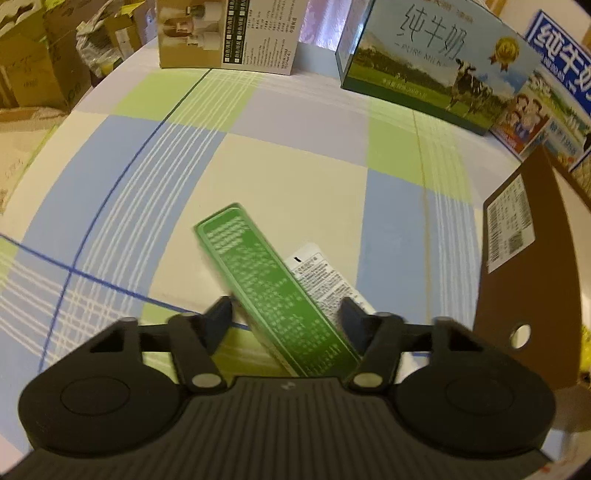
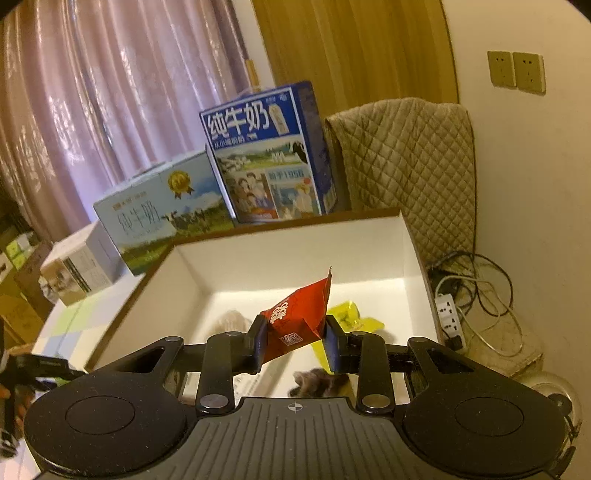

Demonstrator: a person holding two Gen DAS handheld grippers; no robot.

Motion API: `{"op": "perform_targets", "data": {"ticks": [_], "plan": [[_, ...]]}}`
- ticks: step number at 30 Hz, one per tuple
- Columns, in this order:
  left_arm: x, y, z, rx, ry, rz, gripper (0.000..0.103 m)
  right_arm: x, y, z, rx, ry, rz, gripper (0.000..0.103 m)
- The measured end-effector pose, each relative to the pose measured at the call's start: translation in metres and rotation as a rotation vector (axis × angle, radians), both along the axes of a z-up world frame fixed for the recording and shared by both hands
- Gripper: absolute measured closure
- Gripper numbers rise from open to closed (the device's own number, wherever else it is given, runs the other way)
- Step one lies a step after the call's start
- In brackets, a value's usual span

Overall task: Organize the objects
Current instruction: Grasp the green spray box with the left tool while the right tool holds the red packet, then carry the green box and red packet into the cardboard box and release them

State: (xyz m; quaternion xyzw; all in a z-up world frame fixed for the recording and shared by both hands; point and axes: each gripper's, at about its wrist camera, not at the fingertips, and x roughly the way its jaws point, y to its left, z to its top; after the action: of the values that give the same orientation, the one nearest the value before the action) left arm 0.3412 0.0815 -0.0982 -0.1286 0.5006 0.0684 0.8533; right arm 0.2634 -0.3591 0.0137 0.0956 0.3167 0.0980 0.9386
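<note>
In the left wrist view a long green box (image 1: pixel 266 280) lies slantwise on the checked tablecloth (image 1: pixel 295 173), partly over a white printed packet (image 1: pixel 325 277). My left gripper (image 1: pixel 286 310) is open, one finger on either side of the green box's near half; contact is unclear in the blur. In the right wrist view my right gripper (image 2: pixel 295 341) is shut on a red snack packet (image 2: pixel 299 317), held above an open brown box with a white inside (image 2: pixel 295 254). A yellow packet (image 2: pixel 354 317) and some fluffy items (image 2: pixel 231 321) lie in that box.
The brown box's outer wall (image 1: pixel 524 277) stands right of the left gripper. Milk cartons (image 1: pixel 436 62) (image 2: pixel 266 155) and a beige carton (image 1: pixel 225 33) line the table's far side. Cardboard boxes (image 1: pixel 37 66) sit beyond the left edge. A power strip with cables (image 2: pixel 448 317) lies on the floor.
</note>
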Motion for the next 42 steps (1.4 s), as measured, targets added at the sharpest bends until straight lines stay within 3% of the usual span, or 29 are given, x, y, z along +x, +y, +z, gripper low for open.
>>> {"op": "perform_targets", "data": {"ticks": [3,4,13,21,28,34,42], "plan": [[-0.002,0.004,0.003,0.041,-0.002,-0.039,0.073,0.001,-0.001,-0.005,-0.003,0.017,0.009,0.074],[-0.004,0.006,0.004,0.055,-0.002,-0.052,0.076,0.001,-0.001,-0.006,-0.004,0.021,0.013,0.074],[-0.049,0.024,0.004,0.157,0.034,-0.186,0.077,0.003,0.004,-0.010,-0.011,0.031,0.040,0.074],[-0.107,0.019,0.004,0.147,0.065,-0.281,0.077,0.001,0.005,-0.009,-0.034,0.035,0.060,0.074],[-0.095,0.015,-0.002,0.146,0.084,-0.263,0.073,0.000,0.004,-0.006,-0.041,0.036,0.064,0.074],[-0.098,0.007,-0.001,0.206,0.059,-0.279,0.077,-0.001,0.001,-0.003,-0.063,0.033,0.078,0.074],[-0.096,-0.004,0.036,0.238,-0.014,-0.302,0.077,-0.002,-0.009,0.000,-0.067,0.025,0.072,0.074]]}}
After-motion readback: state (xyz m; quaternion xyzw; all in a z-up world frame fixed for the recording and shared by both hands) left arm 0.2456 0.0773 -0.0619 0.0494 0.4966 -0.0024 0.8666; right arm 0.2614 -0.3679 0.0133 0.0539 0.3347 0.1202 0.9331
